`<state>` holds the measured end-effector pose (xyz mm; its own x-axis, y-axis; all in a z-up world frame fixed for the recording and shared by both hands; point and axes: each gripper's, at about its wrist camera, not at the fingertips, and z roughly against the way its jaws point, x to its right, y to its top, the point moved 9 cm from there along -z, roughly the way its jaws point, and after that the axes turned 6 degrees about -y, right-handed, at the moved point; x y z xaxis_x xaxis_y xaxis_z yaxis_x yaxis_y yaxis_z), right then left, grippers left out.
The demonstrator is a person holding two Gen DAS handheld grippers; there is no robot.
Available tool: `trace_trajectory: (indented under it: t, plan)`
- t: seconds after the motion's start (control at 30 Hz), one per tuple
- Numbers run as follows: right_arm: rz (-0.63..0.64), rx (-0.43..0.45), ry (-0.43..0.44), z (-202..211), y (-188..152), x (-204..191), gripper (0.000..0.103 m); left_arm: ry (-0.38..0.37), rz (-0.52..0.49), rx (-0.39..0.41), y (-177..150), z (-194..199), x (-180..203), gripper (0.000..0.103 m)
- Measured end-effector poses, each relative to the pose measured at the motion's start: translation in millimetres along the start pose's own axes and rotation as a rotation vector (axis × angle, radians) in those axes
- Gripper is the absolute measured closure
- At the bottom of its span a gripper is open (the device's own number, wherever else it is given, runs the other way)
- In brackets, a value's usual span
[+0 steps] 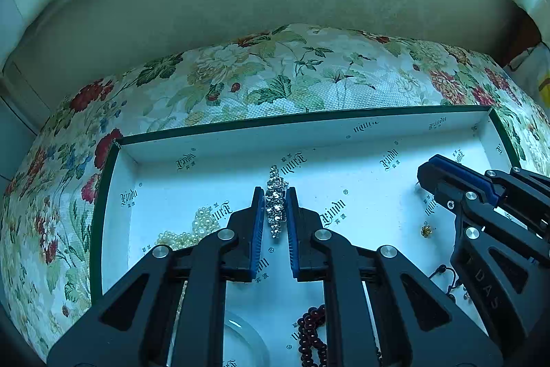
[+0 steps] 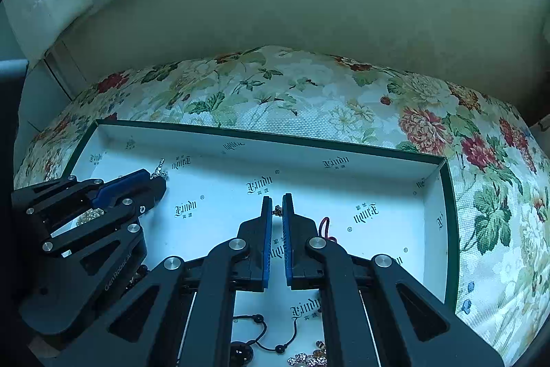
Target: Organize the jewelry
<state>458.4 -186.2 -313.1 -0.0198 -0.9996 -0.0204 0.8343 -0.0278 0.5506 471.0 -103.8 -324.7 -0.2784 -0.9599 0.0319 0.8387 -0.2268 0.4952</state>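
Here's the left tool (image 1: 275, 202), its blue pads drawn narrow and clamped on a rhinestone brooch (image 1: 276, 205), whose sparkly length sticks out past the tips toward the far wall of the tray (image 1: 240, 135). Over to the right, the right tool (image 2: 277, 206) is pinched down tight as well, with a tiny dark-and-gold bit nipped at its very tips (too small to name with any confidence).

Edges now: the tray is a shallow white box with a dark green rim, its low walls running along the far side and turning down at the left and right corners. Between the two tools the white printed floor of the tray lies bare, a good clear stretch out to the far wall. The right corner is roomy too, with only a red cord (image 2: 325, 229) lying just beside the right tool's finger.

The near side is busier. A heap of pearls (image 1: 192, 231) sits left of the left tool, dark red beads (image 1: 311, 336) and a clear round dish (image 1: 240, 339) lie beneath it, a small gold charm (image 1: 426, 230) rests out to the right, and a black beaded cord (image 2: 271, 337) loops under the right tool.

The tray rests on a flowered cushion (image 1: 275, 74), red and cream blooms with green leaves, and past its far edge a pale plain floor spreads away, with white fabric at the left.
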Motion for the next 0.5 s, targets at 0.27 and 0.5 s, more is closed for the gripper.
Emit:
trace_trajectory:
  t: [0.27,0.5]
  plan:
    - [-0.009,-0.005,0.004,-0.7,0.2,2.0,0.095,-0.002,0.003,0.004,-0.1,1.4,-0.8,0.074]
    - [-0.010,-0.006,0.000,-0.6,0.6,1.6,0.095,-0.004,0.006,0.003,-1.3,1.3,-0.5,0.063]
